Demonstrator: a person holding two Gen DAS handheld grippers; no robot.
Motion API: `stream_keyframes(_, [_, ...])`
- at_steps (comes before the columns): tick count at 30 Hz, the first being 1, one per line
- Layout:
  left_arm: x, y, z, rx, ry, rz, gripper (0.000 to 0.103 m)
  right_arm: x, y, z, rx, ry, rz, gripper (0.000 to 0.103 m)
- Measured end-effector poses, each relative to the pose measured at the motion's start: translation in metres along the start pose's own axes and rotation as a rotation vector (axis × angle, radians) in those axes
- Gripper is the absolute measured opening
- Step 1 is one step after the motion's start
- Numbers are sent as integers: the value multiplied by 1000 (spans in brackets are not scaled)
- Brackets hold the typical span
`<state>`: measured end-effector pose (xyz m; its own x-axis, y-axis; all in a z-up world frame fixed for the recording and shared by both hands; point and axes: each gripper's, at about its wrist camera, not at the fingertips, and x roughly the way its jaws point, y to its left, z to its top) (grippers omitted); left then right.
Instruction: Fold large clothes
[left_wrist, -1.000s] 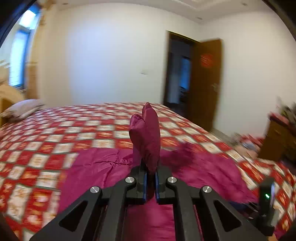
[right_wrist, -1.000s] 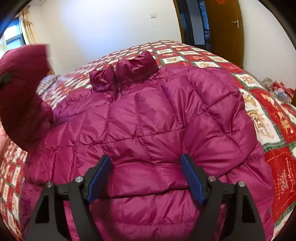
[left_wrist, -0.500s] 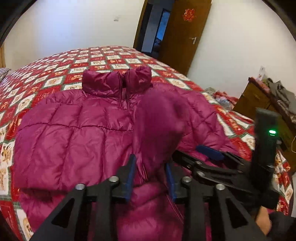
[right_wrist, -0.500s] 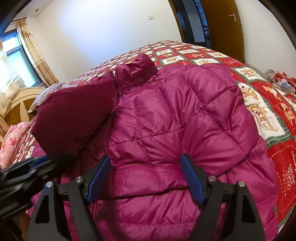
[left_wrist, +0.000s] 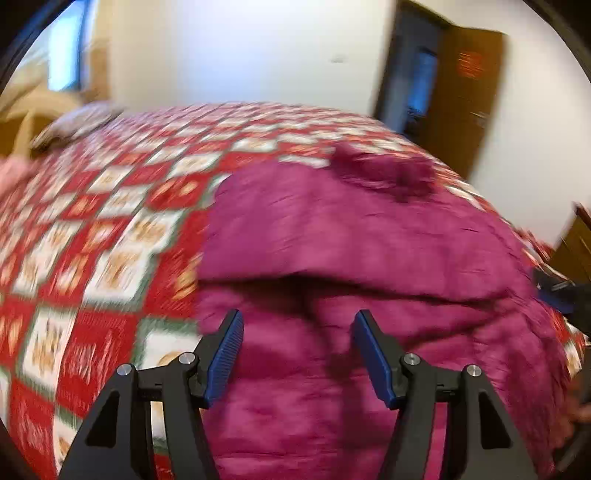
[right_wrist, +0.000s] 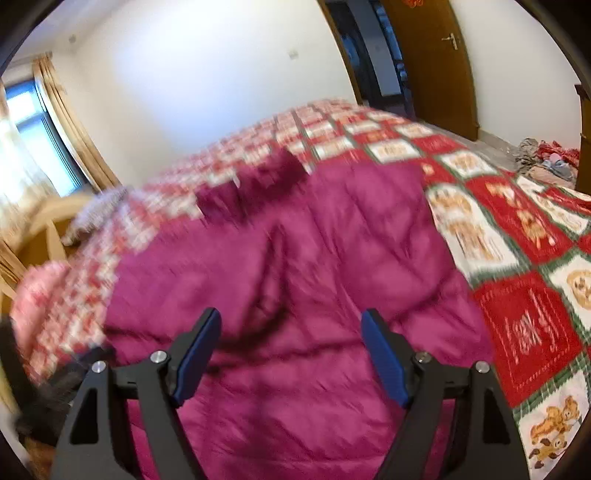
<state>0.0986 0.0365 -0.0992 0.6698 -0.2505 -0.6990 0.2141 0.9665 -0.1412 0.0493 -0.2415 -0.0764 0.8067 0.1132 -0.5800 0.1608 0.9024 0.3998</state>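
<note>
Likely home bedroom, quilted bed (right_wrist: 517, 221), curtained window (right_wrist: 48, 122), wooden door (right_wrist: 436, 62)

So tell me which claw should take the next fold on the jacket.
Probably the right claw. It hangs open over the jacket body beside the unfolded right edge, near the quilt. The left claw is opening above the folded-in sleeve, gripping nothing.

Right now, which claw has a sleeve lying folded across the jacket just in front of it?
The left gripper. A folded sleeve crosses the jacket ahead of its opening, empty jaws; the right gripper doesn't.
</note>
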Motion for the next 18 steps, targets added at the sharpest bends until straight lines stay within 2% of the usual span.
stream_keyframes(2, [8,8,-4,-44,14,4,63,8,9,13,14,-1,41,92])
stream_keyframes(5, [15,9,-11,-42,14,49,63,48,27,22,-20,95,13,90])
stream_keyframes(6, [18,9,-13,-44,18,53,63,58,30,21,-28,125,7,70])
stream_keyframes(7, [19,11,-16,-44,21,54,63,78,35,18,-44,196,6,39])
stream_keyframes(9, [19,11,-17,-45,23,48,64,92,41,12,-75,254,8,28])
stream_keyframes(10, [18,13,-16,-49,22,41,64,89,42,12,-87,243,4,23])
stream_keyframes(12, [13,18,-16,-66,14,28,64,72,45,20,-130,177,-11,22])
stream_keyframes(14, [5,23,-14,-90,-10,54,64,49,43,29,-184,96,-38,22])
stream_keyframes(16, [-3,27,-10,-102,-46,75,64,39,36,34,-236,75,-95,22])
stream_keyframes(18, [-8,30,0,-111,-63,91,64,45,26,32,-267,94,-129,22])
